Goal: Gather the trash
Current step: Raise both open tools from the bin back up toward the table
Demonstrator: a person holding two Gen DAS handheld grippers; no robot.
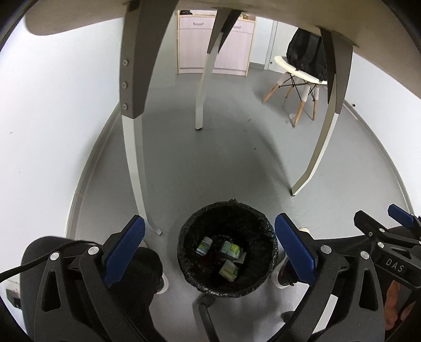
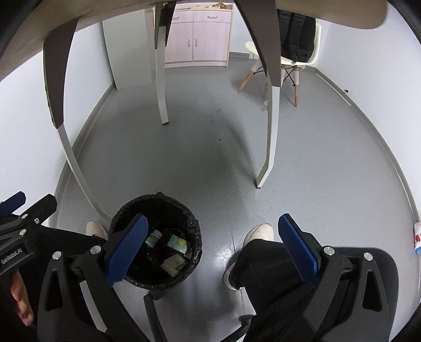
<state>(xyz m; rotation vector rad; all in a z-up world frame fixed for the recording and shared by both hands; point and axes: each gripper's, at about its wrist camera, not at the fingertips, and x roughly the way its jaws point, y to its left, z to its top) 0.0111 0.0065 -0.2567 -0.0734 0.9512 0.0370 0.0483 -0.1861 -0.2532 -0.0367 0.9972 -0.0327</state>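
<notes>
A round bin [image 1: 189, 226] lined with a black bag stands on the grey floor between the person's feet; it also shows in the right wrist view [image 2: 181, 210]. Inside lie a small green-labelled bottle [image 1: 204, 245] and two green and white cartons [image 1: 231, 250] [image 1: 229, 271]. My left gripper [image 1: 210, 246] is open and empty, held above the bin. My right gripper [image 2: 213, 246] is open and empty, held to the right of the bin above the person's leg [image 2: 265, 263]. The right gripper also shows at the left wrist view's right edge [image 1: 386, 231].
Curved table legs [image 1: 135, 171] [image 2: 271, 136] rise around the bin under a tabletop [image 1: 79, 15]. A white chair [image 1: 297, 73] with a black backpack [image 1: 305, 50] and a pink cabinet [image 1: 213, 42] stand at the back. A small packet [image 2: 417, 236] lies by the right wall.
</notes>
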